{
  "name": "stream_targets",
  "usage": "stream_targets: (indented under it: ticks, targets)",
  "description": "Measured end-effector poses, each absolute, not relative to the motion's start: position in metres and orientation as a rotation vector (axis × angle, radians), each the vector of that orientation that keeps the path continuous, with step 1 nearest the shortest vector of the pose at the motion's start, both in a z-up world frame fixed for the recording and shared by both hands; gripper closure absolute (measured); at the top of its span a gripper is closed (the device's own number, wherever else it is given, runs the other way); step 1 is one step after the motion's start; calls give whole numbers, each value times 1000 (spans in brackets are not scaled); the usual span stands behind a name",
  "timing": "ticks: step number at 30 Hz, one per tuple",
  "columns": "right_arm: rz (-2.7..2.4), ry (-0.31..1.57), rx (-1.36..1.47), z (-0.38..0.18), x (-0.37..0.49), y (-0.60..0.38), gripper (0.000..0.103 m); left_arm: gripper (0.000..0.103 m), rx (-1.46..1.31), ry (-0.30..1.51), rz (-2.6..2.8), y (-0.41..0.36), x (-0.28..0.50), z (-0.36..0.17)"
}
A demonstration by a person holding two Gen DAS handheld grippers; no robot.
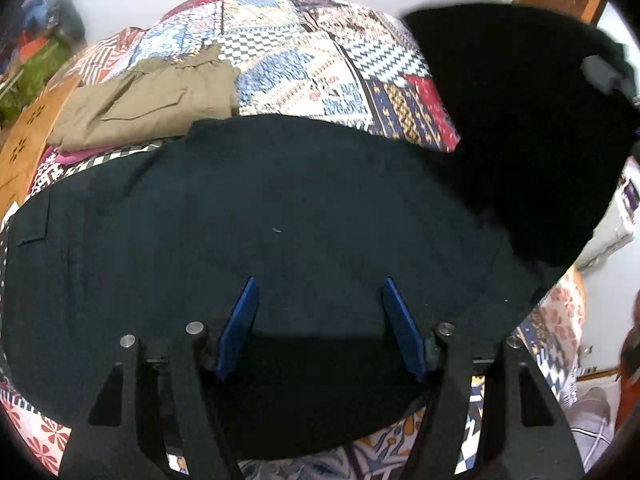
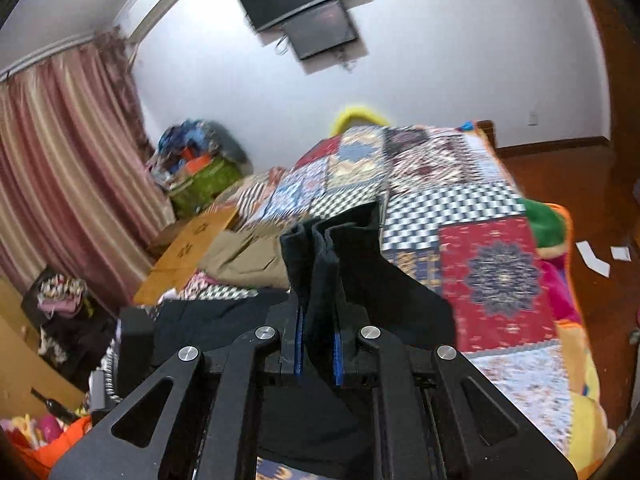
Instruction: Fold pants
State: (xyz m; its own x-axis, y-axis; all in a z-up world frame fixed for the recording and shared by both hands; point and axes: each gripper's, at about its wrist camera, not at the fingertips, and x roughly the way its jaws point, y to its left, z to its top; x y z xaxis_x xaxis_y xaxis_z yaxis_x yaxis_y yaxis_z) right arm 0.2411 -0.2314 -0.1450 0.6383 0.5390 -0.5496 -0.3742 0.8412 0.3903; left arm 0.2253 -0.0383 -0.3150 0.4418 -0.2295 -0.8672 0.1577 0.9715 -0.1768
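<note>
The dark pants [image 1: 256, 216] lie spread on the quilt [image 1: 304, 60] of a bed, directly ahead of and beneath the left gripper [image 1: 318, 316]. That gripper's blue pads [image 1: 240, 328] stand well apart, with nothing between them; it hangs over the flat cloth. The right gripper [image 2: 318, 344] is clamped on a bunched end of the pants, the cloth rising in folds from between its pads and trailing down toward the bed.

Progress, as judged: the fold is in its early to middle part. Most of the garment is laid flat, and one end is raised, apparently to be carried over the flat part. No finished crease shows. Laying the raised end down, squaring the edges and any further fold remain.

A folded khaki garment [image 1: 148, 108] rests on the quilt beyond the pants, ahead and to the left of the left gripper.

Difference between views: the left wrist view shows the full spread of the pants and the raised end as a dark sheet at upper right, but not how that end is gripped. The right wrist view shows the grip itself, plus the room beyond: a curtain [image 2: 68, 160] to the left and a wall screen [image 2: 304, 4] ahead. It shows little of the flat part.
</note>
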Motion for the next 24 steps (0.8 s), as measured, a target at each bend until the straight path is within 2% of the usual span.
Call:
stream_targets:
  ticks: [11, 19, 20, 22, 23, 24]
  targets:
    - [670, 936, 87, -209, 240, -138, 93, 38, -172, 1078, -177, 19, 204, -316]
    - [699, 1070, 69, -235, 234, -132, 89, 38, -199, 1060, -151, 31, 198, -313]
    - [700, 1084, 77, -235, 234, -133, 87, 38, -198, 1054, -150, 31, 197, -310]
    - [714, 1111, 95, -235, 234, -133, 77, 38, -193, 1040, -151, 30, 199, -304]
    - [729, 1120, 105, -233, 232, -132, 69, 38, -190, 1033, -151, 30, 200, -301]
    - [738, 1126, 99, -230, 228, -131, 66, 38, -186, 1025, -152, 29, 200, -297]
